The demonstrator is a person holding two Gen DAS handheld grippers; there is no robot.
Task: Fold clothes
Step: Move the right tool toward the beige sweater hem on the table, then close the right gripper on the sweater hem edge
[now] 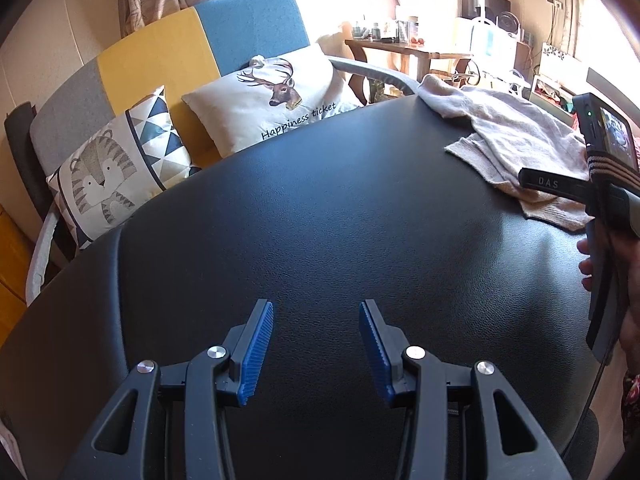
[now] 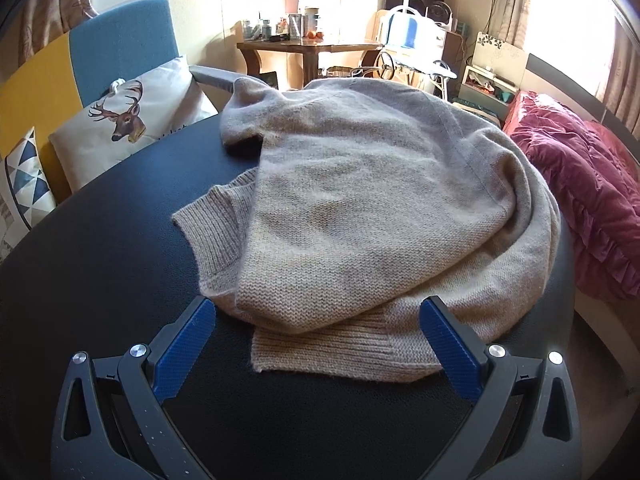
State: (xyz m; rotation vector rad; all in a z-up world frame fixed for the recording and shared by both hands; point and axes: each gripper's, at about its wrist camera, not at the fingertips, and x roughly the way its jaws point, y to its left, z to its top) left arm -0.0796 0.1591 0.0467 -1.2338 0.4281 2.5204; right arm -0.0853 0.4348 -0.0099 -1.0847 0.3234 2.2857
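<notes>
Lying in a loose heap on the black counter (image 2: pixel 120 280) is one beige knitted sweater (image 2: pixel 360 208), toward the 1 o'clock side of the left wrist view and filling the centre of the right. Right gripper (image 2: pixel 318 342): fingers spread wide, empty, straddling the ribbed hem (image 2: pixel 340 352) at 6 o'clock of the garment. Left gripper (image 1: pixel 316 350): fingers apart, empty, over bare counter well clear of the cloth. Assessment: soft, light, limp knit; it will drape and stretch rather than hold shape, and the smooth counter may let it slide. Best hold judged to be the ribbed hem or the cuff (image 2: pixel 208 216) at 9 o'clock, pinching all layers
</notes>
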